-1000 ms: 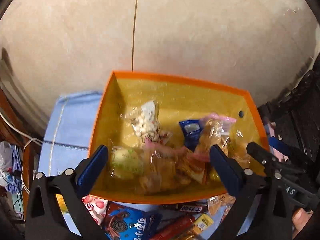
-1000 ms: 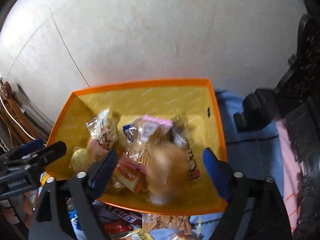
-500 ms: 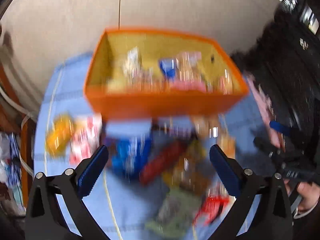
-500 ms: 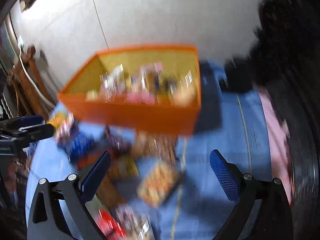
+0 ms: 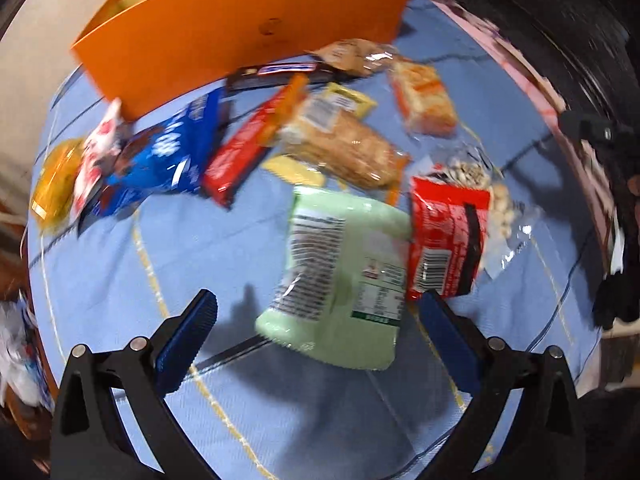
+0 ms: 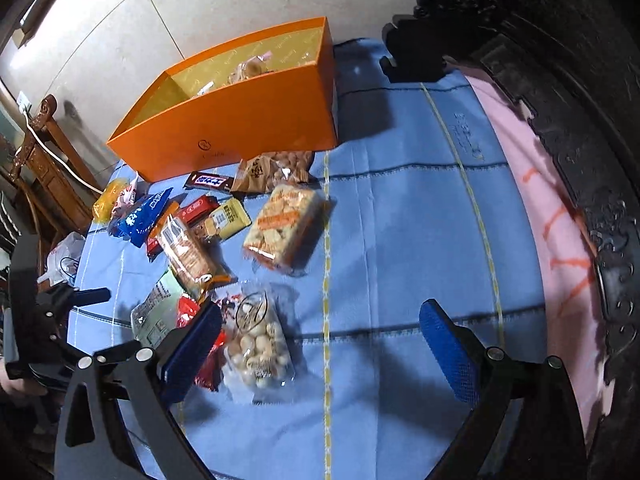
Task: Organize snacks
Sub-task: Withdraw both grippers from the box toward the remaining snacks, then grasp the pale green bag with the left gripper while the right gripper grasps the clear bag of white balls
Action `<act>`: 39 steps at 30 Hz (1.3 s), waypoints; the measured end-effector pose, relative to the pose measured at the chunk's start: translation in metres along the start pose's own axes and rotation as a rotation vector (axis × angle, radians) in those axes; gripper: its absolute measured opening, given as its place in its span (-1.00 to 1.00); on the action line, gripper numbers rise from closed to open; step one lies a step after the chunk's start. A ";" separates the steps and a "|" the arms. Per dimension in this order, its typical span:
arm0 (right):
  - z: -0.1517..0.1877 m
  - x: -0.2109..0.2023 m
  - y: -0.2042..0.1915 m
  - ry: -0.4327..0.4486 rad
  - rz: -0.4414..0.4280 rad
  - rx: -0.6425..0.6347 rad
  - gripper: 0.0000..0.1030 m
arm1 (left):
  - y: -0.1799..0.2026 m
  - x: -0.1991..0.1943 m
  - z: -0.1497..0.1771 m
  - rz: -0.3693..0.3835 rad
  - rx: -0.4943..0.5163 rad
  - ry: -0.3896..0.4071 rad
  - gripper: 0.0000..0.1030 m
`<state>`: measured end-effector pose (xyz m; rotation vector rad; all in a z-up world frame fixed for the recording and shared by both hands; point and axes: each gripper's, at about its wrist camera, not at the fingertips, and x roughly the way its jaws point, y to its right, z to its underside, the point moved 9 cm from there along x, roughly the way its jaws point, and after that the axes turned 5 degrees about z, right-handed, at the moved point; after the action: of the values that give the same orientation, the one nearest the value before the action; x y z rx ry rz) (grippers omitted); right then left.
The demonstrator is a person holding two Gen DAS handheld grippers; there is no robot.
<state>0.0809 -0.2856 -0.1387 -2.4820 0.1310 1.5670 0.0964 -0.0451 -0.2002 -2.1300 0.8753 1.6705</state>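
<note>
Both grippers' jaws gape empty: the left gripper (image 5: 316,330) frames a green packet (image 5: 340,276), the right gripper (image 6: 320,344) bare blue cloth (image 6: 400,240) beside the nut bag (image 6: 256,344).

Little legible text. Orange box (image 6: 248,128): small round logo mark on front wall, wording under it too small to be read. Dark candy bar (image 6: 211,181): white and blue label, letters not resolved. Blue packet (image 5: 168,152): white characters, blurred. Green packet (image 5: 340,272): printed text block and nutrition table seen, not readable. Red packet (image 5: 446,236): barcode seen, digits not readable. Yellow packet (image 6: 230,216): dark print, unreadable. Clear nut bag (image 6: 256,340): round line logo.
</note>
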 end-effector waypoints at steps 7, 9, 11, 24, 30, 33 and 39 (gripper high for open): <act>0.008 0.002 0.002 -0.023 0.010 0.007 0.93 | 0.012 0.033 -0.003 -0.033 0.103 -0.087 0.92; 0.007 0.003 0.004 -0.025 0.020 0.008 0.93 | 0.011 0.041 -0.001 -0.060 0.130 -0.103 0.92; 0.006 0.004 0.004 -0.025 0.023 0.004 0.93 | 0.008 0.045 0.000 -0.050 0.133 -0.104 0.92; 0.008 0.030 -0.022 -0.103 0.011 -0.066 0.93 | -0.031 0.023 -0.011 -0.070 0.001 0.011 -0.06; 0.013 0.034 -0.019 -0.122 -0.005 -0.046 0.93 | -0.065 -0.010 0.008 -0.015 -0.183 0.078 -0.08; 0.025 0.040 -0.027 -0.159 -0.040 -0.058 0.93 | -0.071 -0.024 0.015 -0.001 -0.220 0.101 -0.07; 0.025 0.042 -0.009 -0.089 0.163 -0.138 0.93 | -0.063 -0.029 0.018 0.026 -0.236 0.081 -0.05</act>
<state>0.0782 -0.2698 -0.1860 -2.5567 0.2231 1.8058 0.1180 0.0221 -0.1857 -2.3646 0.7638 1.7898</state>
